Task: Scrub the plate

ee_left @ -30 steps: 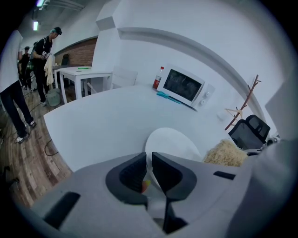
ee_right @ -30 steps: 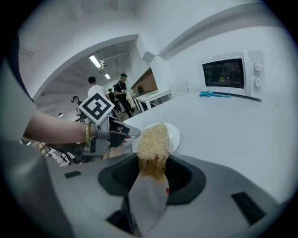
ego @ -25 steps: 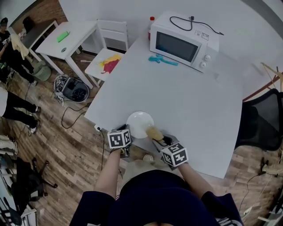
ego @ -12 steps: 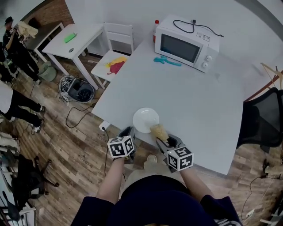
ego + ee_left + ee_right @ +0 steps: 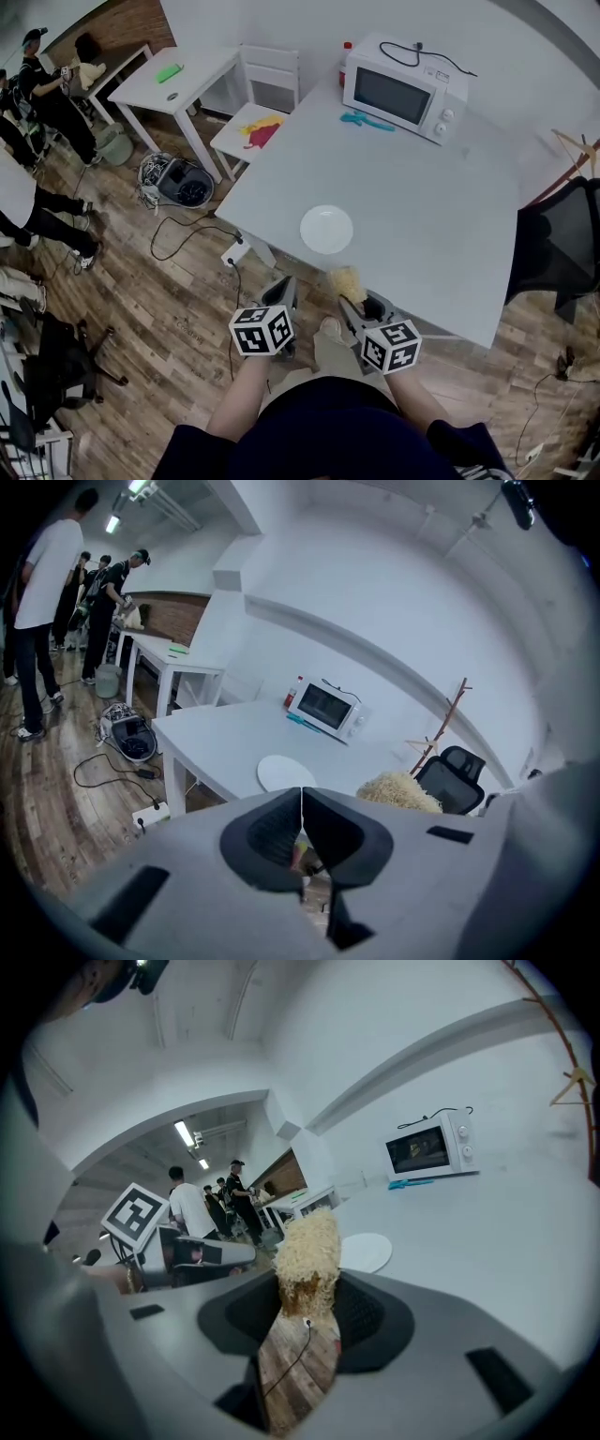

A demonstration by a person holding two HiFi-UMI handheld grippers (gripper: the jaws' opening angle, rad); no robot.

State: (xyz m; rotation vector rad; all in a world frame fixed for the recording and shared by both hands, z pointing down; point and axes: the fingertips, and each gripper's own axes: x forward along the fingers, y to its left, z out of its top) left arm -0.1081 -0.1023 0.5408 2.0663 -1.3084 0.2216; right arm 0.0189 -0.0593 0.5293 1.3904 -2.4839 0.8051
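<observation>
The plate (image 5: pixel 327 229) lies alone on the desk (image 5: pixel 422 187), centre of the head view, well apart from both claws, which hang off its near edge at lower centre. The right claw (image 5: pixel 305 1290) is clamped on a straw-coloured scrubber (image 5: pixel 306 1241). The left claw (image 5: pixel 301 797) has just been closing and is shut on nothing. To scrub well, I'd judge: steady the rim with the left first, then press the scrubber flat and work in circles — otherwise the plate may skid. Whether the plate is soiled is too small to tell, and the scrubber's base is buried between the jaws.
</observation>
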